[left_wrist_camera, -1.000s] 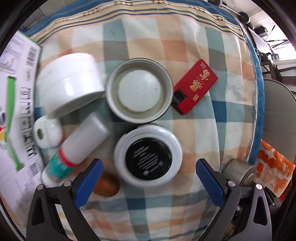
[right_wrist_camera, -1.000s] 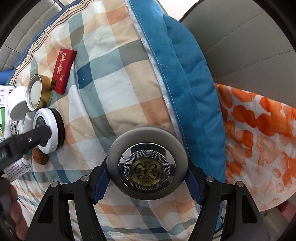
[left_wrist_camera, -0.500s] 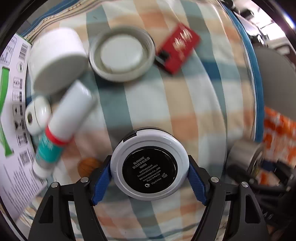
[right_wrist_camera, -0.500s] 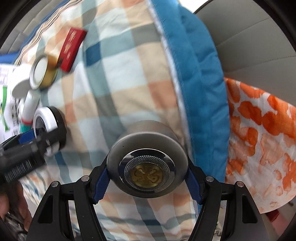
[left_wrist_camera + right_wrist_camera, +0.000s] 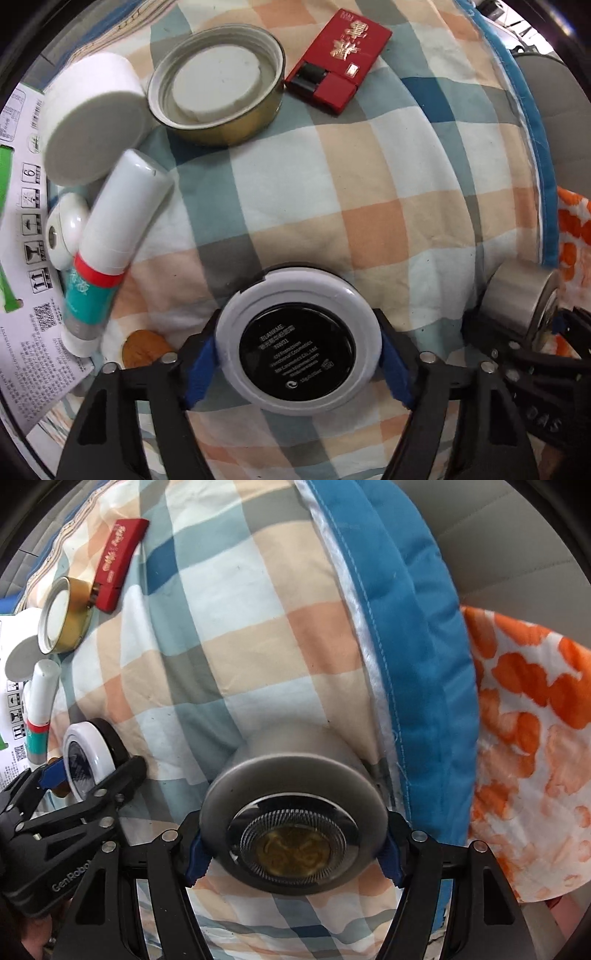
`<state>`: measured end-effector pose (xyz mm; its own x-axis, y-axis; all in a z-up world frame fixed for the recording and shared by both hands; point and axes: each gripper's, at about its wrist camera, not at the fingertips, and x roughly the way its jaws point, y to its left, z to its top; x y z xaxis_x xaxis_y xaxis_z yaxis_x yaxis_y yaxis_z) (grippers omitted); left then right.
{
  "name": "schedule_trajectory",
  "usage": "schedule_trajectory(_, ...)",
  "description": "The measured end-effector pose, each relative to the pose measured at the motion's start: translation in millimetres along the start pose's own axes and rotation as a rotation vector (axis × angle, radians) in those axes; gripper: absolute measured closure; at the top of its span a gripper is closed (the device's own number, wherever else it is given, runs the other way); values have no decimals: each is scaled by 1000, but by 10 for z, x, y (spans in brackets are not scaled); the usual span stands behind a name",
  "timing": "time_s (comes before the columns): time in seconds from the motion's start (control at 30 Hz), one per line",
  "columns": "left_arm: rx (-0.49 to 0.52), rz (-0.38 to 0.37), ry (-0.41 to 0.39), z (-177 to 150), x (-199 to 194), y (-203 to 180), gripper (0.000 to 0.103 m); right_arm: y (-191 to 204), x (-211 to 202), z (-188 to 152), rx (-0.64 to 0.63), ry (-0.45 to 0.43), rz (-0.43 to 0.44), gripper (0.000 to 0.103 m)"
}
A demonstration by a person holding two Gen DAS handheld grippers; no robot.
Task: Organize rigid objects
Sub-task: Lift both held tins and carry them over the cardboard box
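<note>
1. White-rimmed, black-centred compact (image 5: pixel 297 345) sits clamped between the blue pads of the left claw (image 5: pixel 297 354), near the middle of the left wrist view, over the checked quilt (image 5: pixel 332 192).
2. Far left lie a gold tin lid (image 5: pixel 218 86), a white jar (image 5: pixel 92 118), a white tube (image 5: pixel 114 236) and, farther right, a red case (image 5: pixel 338 62).
3. Grey metal, the round silver container (image 5: pixel 293 818) is gripped by the right claw (image 5: pixel 293 849) in the right wrist view, near the quilt's blue border (image 5: pixel 399 602).
4. The orange-patterned cloth (image 5: pixel 528 720) lies right.
</note>
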<state>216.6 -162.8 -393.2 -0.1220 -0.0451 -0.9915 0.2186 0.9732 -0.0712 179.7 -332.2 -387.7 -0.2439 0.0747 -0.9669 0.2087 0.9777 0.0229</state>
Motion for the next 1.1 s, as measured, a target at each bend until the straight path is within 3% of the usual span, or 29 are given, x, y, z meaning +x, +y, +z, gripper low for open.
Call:
schedule_trajectory(0.13,1,-6,-13,-189,-96,81,30,96,14,-11,-18,-6,-35,30)
schedule_trajectory(0.3,-6,-13,-56,-520,-385,249,30,152,-44,-90,-25,-17,-20,31)
schedule_trajectory(0.63,-47,-72,-190,-1025,-1310,807,30,332,-524,-316,-66,-69,27,31)
schedule_trajectory(0.67,-52,-77,-202,-807,-1331,828,30,396,-623,-327,-78,-79,34,31)
schedule_trajectory(0.8,-75,-95,-286,-755,-1967,1016,30,554,-1065,-373,-135,-127,63,31)
schedule_trajectory(0.83,-85,-88,-301,-683,-2073,962,30,668,-1195,-380,-145,-148,78,31)
schedule_trajectory(0.97,-158,-109,-346,-633,-2343,1474,30,1136,-1539,-406,-213,-199,128,31)
schedule_trajectory(1.0,-172,-112,-349,-503,-2396,1439,30,1276,-1614,-406,-227,-210,142,31)
schedule_trajectory(1.1,-210,-95,-366,-436,-2346,1794,30,1922,-1881,-393,-285,-247,162,31)
